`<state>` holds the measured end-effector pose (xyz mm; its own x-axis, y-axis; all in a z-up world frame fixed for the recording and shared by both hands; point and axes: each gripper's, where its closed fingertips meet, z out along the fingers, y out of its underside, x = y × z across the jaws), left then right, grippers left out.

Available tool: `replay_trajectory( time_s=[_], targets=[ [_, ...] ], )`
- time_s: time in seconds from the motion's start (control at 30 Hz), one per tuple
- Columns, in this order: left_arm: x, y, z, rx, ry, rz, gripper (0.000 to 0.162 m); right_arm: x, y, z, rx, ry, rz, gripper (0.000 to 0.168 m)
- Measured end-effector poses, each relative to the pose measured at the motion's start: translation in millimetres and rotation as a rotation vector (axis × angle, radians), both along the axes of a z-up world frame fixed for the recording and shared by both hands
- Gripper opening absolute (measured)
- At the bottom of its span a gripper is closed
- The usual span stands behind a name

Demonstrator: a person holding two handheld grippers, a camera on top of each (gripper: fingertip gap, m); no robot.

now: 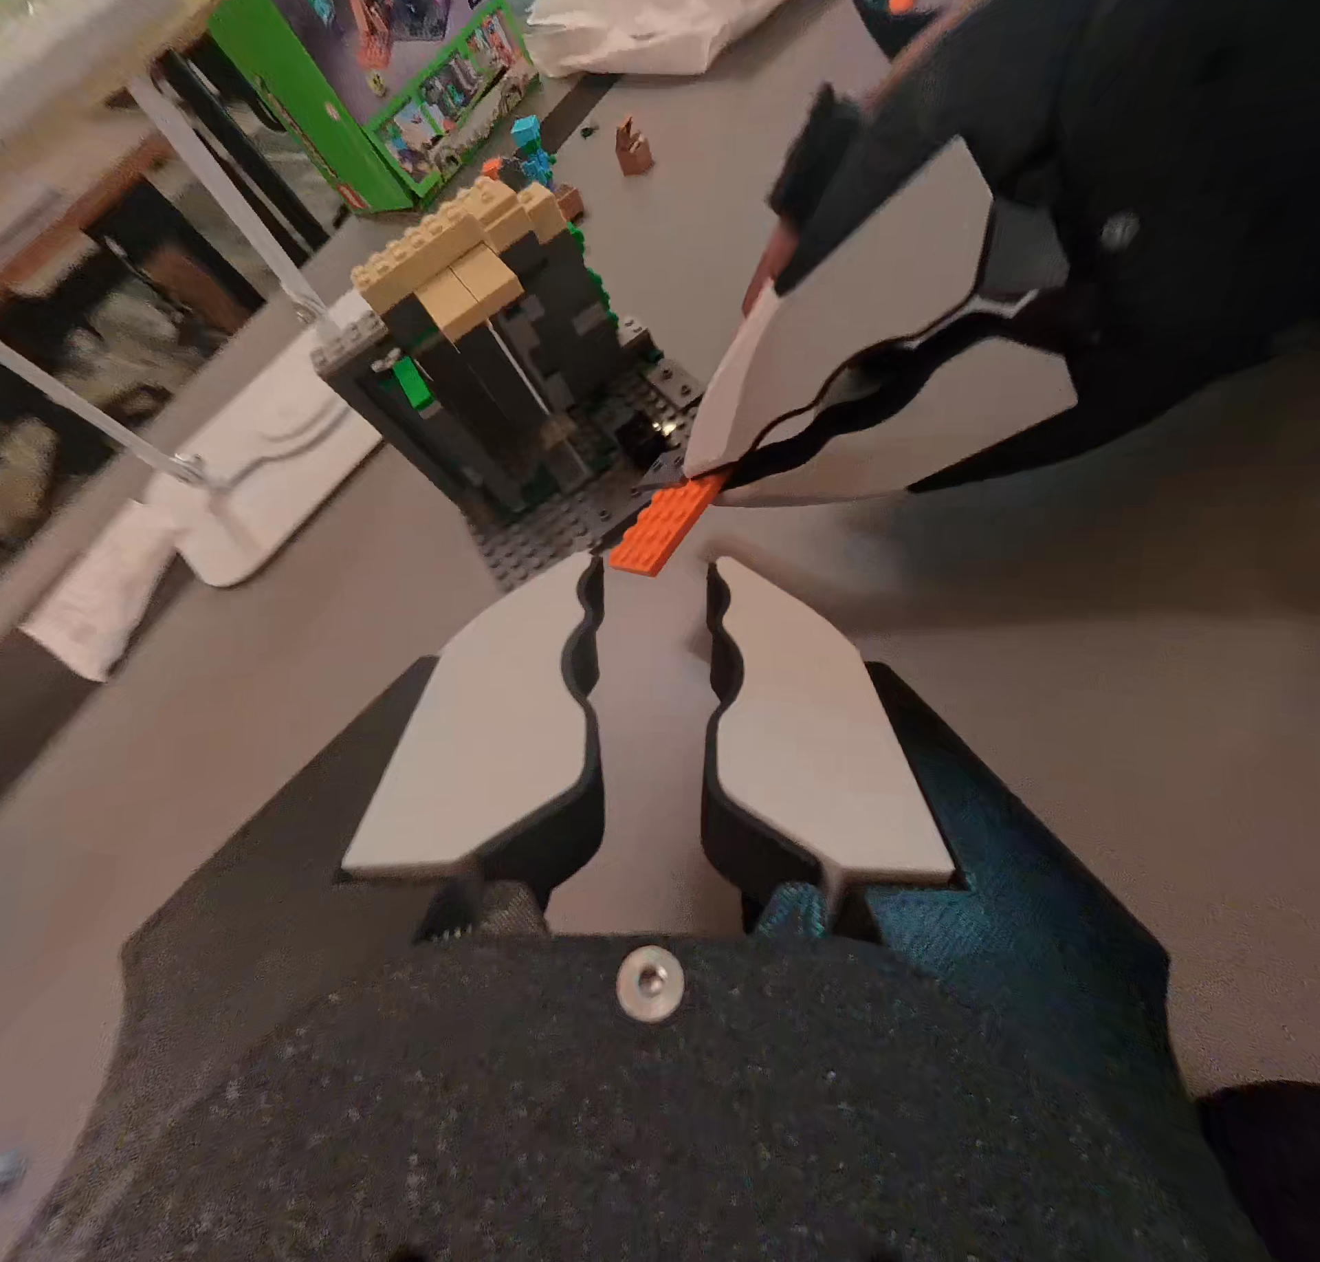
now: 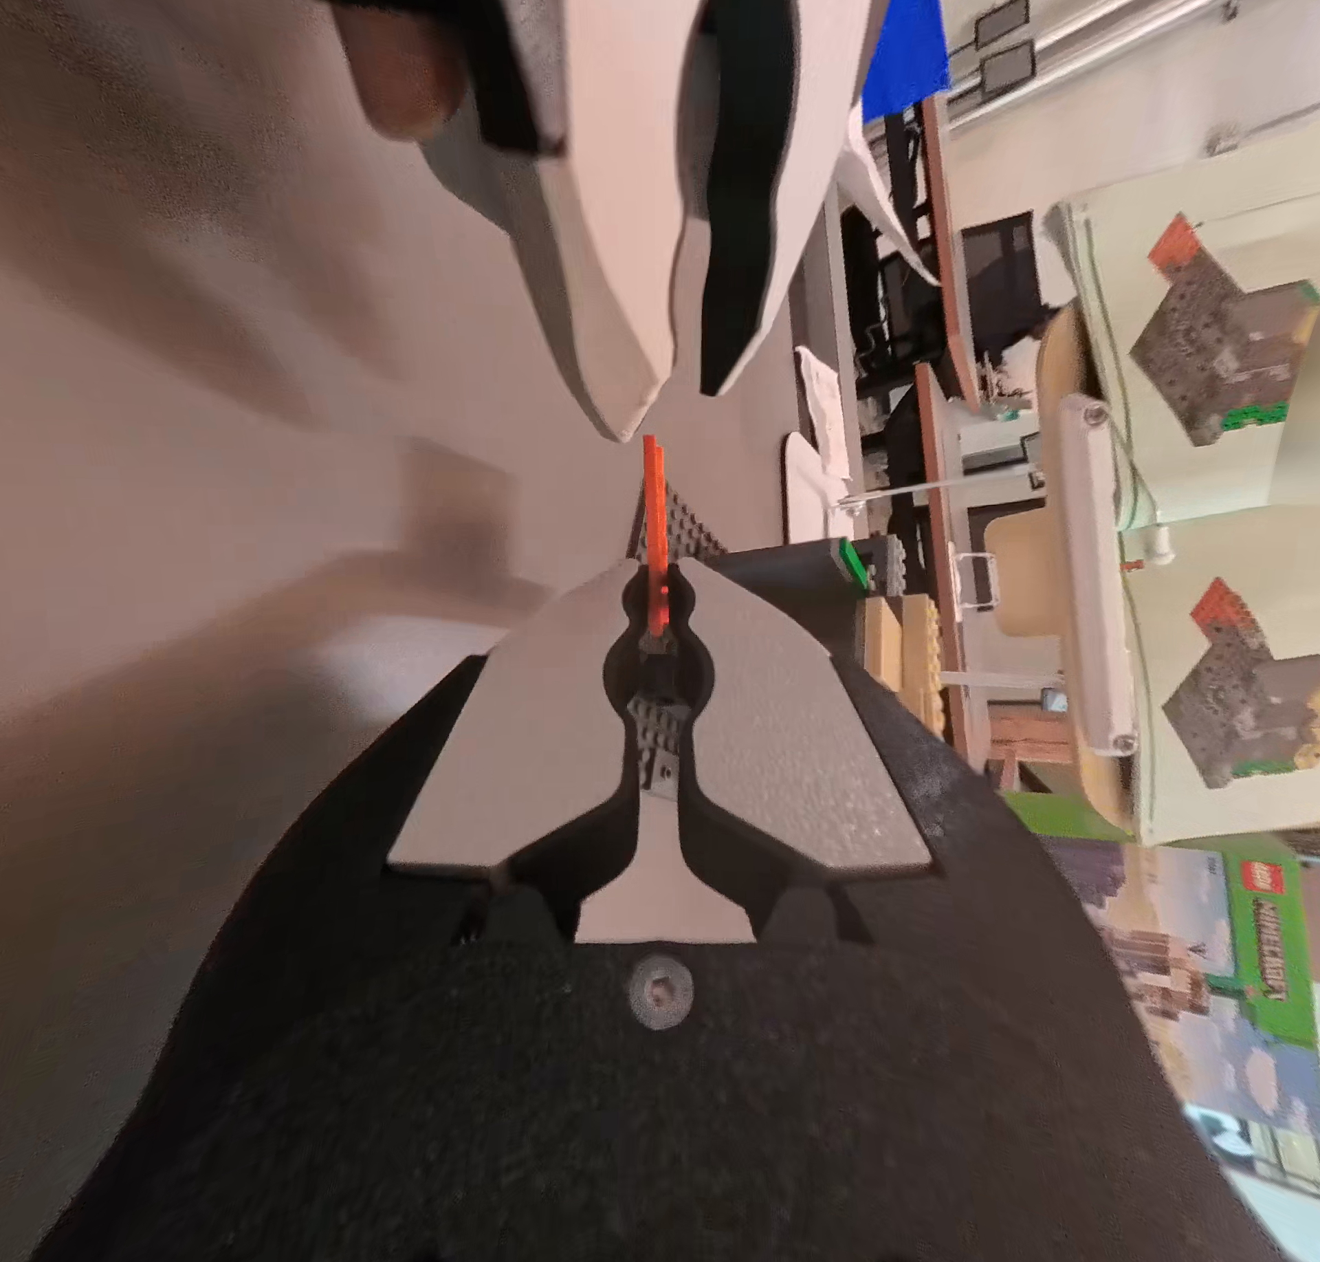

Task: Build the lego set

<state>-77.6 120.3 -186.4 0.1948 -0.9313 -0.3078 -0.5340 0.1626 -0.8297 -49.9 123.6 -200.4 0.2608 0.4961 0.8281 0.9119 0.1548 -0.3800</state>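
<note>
Left wrist view: the left tool point(image 1: 653, 570) hovers low over the grey tabletop point(image 1: 1000, 656) with its two pale fingers spread apart and nothing between them. Just ahead of its fingertips lies the free end of an orange plate point(image 1: 664, 524), a flat studded Lego piece. The right tool point(image 1: 714, 481) enters from the upper right, its fingers clenched on the far end of the orange plate, which it holds at the near edge of the dark grey baseplate point(image 1: 543, 549). Whether the plate touches the baseplate cannot be told. On the baseplate stands a partly built model point(image 1: 471, 342) of dark grey walls topped with tan bricks, with green bricks on its sides. Behind it sit the green set box point(image 1: 371, 77), a crumpled white bag point(image 1: 671, 6) and a small brown piece point(image 1: 632, 149).

Right wrist view (camera rolled sideways): the right tool point(image 2: 657, 570) grips the orange plate point(image 2: 653, 506) edge-on between its fingertips, the plate projecting forward beside the baseplate point(image 2: 686, 534). The left tool point(image 2: 664, 406) points in from above, its fingers parted, its tips just beside the plate's free end. An open instruction booklet point(image 2: 1214, 370) shows at right.
</note>
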Motion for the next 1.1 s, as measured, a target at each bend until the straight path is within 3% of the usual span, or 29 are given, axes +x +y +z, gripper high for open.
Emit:
replay_trajectory(
  time_s=[0.27, 0.33, 0.5, 0.73, 1.1],
  targets=[
    [3, 21, -20, 0.24, 0.181, -0.039, 0.017, -12, 15, -8, -0.045, -0.027, -0.018, 0.004],
    [3, 25, -23, 0.278, 0.204, -0.049, 0.007, -13, 18, -8, -0.042, -0.028, -0.029, 0.004],
    [4, 42, -22, 0.369, 0.201, -0.05, 0.006, -12, 35, -7, 0.0, -0.029, -0.075, 0.005],
    [7, 64, -36, 0.373, 0.237, -0.062, 0.006, -11, 51, -22, 0.0, -0.056, -0.118, 0.005],
    [-2, 73, -50, 0.311, 0.309, -0.088, 0.007, -13, 39, -33, -0.156, 0.027, -0.089, 0.005]
  ],
)
